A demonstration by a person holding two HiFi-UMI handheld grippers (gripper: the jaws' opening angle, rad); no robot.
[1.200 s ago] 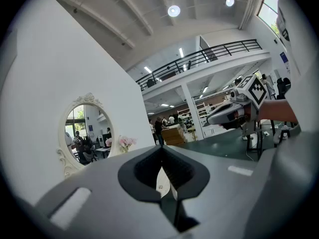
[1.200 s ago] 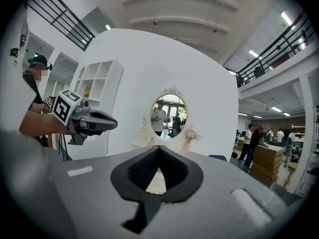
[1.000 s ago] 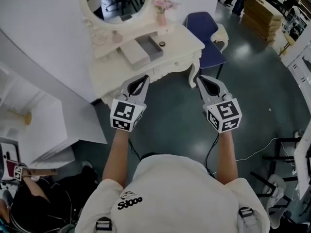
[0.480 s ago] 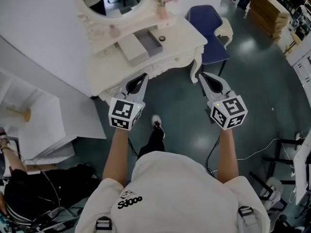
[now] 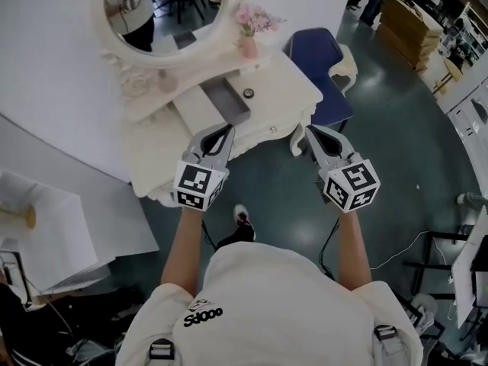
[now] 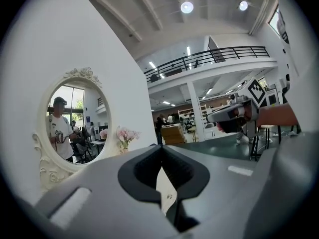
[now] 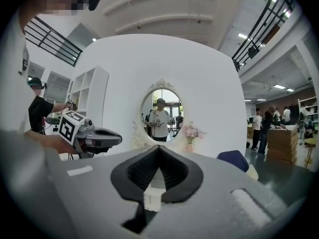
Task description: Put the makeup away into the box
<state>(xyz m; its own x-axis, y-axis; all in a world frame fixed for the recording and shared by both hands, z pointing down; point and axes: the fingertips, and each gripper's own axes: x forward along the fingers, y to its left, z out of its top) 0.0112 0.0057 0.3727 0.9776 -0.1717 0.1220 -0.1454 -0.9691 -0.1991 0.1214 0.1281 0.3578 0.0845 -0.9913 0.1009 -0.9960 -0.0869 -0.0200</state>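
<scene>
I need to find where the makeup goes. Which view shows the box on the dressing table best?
The head view: the box lies on the dressing table, seen whole from above. The left gripper and right gripper hide it in their own views; only the mirror and flowers show there.

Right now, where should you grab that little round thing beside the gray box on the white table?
Probably by its rim, from above: the little round thing lies low and flat on the table, so jaws either side of its edge should fit. The gray box crowds its left side.
</scene>
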